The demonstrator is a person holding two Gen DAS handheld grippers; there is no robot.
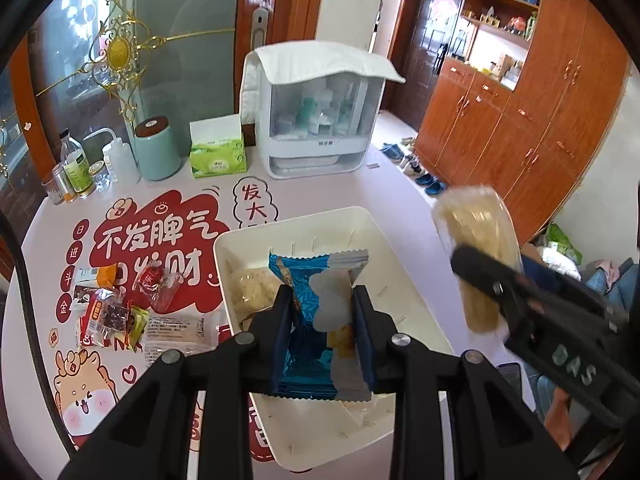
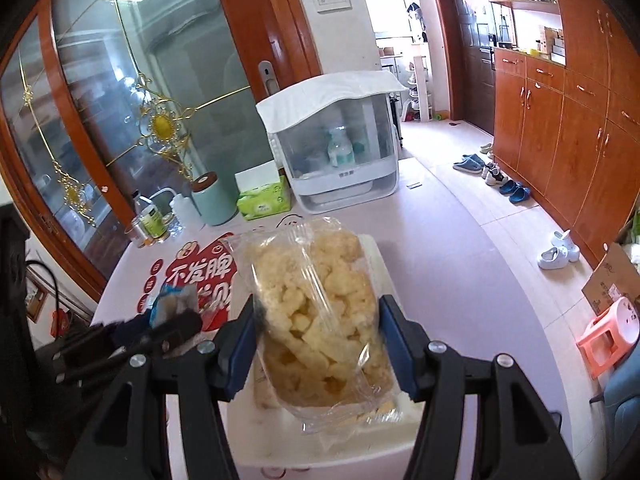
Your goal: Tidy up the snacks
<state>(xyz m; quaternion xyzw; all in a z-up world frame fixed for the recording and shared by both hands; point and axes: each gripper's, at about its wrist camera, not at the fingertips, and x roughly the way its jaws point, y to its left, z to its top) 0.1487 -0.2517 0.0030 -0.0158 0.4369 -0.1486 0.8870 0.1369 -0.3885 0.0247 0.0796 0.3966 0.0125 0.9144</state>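
- Left gripper [image 1: 322, 320] clamped on a blue foil snack packet [image 1: 316, 312]; packet upright between the pads, hanging over the white bin [image 1: 404, 280].
- Right gripper [image 2: 318, 340] gripping a clear bag of yellow puffed snacks [image 2: 320, 320], bag sticking up past the fingertips, above the bin's right side.
- One pale snack bag [image 1: 248, 292] already in the bin.
- Loose snack pile [image 1: 120, 312] on the table, left of the bin.
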